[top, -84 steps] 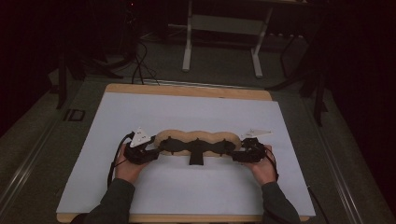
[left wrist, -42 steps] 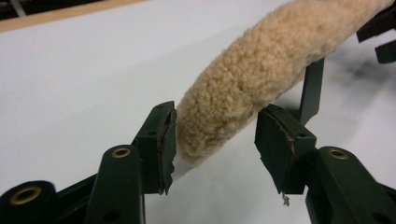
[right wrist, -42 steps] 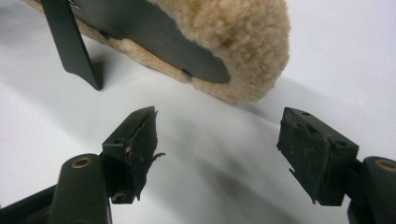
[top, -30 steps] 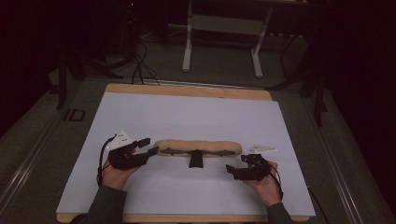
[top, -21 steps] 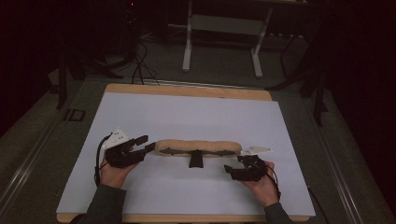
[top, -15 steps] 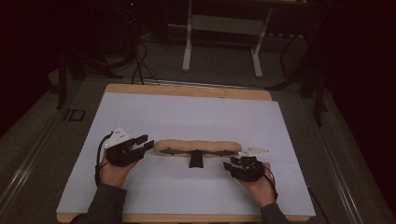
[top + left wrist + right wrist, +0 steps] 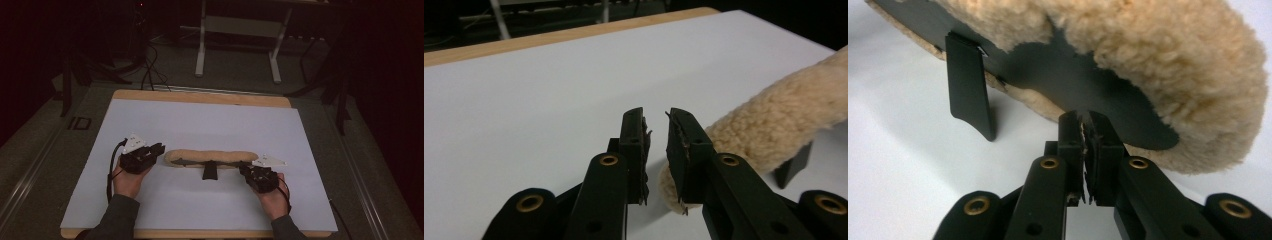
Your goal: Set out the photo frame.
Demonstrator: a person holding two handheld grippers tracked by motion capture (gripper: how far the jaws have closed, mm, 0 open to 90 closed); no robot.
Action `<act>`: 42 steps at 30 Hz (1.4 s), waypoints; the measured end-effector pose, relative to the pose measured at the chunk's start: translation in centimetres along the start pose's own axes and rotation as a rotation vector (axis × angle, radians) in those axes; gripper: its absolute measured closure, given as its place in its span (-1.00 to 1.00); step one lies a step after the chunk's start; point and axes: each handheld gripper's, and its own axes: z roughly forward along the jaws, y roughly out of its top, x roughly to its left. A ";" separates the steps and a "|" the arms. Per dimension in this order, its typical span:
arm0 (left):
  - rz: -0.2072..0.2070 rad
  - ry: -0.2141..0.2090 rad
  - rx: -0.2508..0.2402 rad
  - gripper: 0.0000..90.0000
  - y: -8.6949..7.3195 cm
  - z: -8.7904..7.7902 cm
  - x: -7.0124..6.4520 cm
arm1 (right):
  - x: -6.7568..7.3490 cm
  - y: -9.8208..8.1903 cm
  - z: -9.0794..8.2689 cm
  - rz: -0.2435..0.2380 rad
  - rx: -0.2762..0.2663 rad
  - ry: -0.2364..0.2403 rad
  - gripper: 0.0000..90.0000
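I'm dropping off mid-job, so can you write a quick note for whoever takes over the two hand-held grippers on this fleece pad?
Left hand-held gripper: jaws have just been closing and stand narrowly open with nothing between them, at the left end of the fleece pad.
Right hand-held gripper: just closed, shut at the edge of the pad's black lining. I cannot tell whether it pinches it.
The pad lies folded lengthwise, fleece out, on the white table sheet, with its black strap tab sticking out.
Left to do: probably grip both ends.

— What blocks the middle?
— The fleece pad (image 7: 212, 156) lies across it, black tab (image 7: 210, 172) jutting nearward.
— Free room?
— Wide bare white sheet (image 7: 210, 120) beyond and nearer.
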 end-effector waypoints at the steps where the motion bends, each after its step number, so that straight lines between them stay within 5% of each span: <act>1: -0.004 -0.003 0.003 0.78 0.0 0.1 0.0 | 0.0 0.0 0.0 0.001 0.000 -0.003 0.97; 6: -0.016 -0.025 0.005 1.00 -0.1 0.4 -0.1 | 0.1 0.1 0.3 -0.001 -0.005 -0.012 1.00; 42: 0.077 0.002 0.035 1.00 -0.8 1.2 -0.9 | 0.1 0.3 1.0 0.024 -0.011 -0.024 1.00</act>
